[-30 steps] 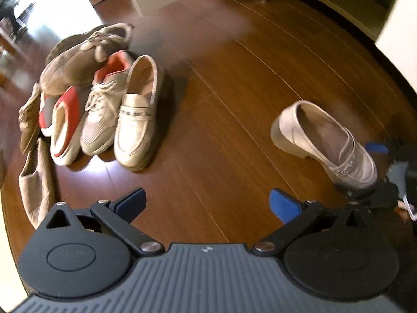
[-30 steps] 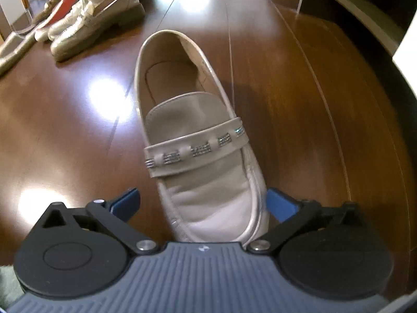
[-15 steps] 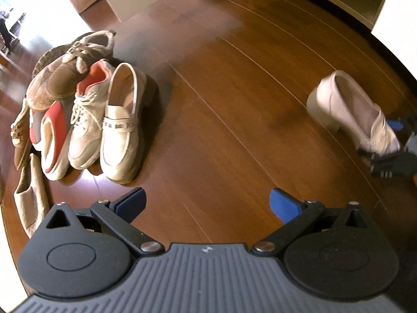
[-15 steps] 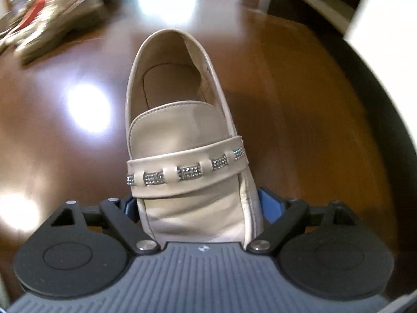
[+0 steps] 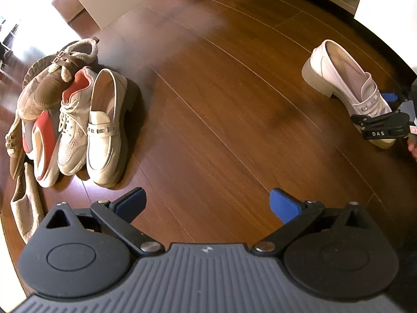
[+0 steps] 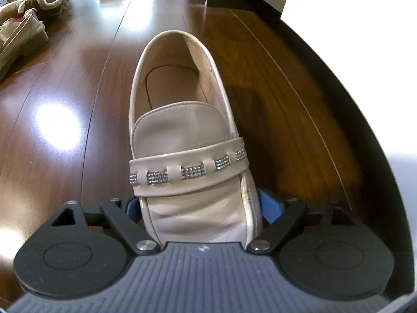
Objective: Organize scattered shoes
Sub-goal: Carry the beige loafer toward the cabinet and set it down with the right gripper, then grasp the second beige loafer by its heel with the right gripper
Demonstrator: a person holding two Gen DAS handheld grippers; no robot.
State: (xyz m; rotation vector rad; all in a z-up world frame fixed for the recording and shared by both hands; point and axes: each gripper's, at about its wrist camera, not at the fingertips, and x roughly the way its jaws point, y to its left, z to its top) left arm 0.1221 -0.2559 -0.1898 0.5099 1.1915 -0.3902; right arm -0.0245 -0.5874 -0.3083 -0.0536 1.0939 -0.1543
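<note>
Right gripper (image 6: pixel 199 215) clamped across toe of beige loafer (image 6: pixel 187 140), pads pressing both sides, heel toward 12 o'clock. Left gripper (image 5: pixel 207 203) spread wide, empty, over floor (image 5: pixel 221 109). Shoe pile (image 5: pixel 75 120) at 10 o'clock. Advised: keep loafer level, set beside matching loafer (image 5: pixel 104 130), release gently.

The left gripper (image 5: pixel 207 203), black-linked with blue pads, points steeply down at the floor — its jaws stand wide apart with nothing between them. The right gripper (image 6: pixel 199 206), of the same build, is clamped on the toe of a beige patent loafer with a rhinestone strap (image 6: pixel 187 135), a blue pad pressing each side. In the left wrist view it sits at about three o'clock.
</note>
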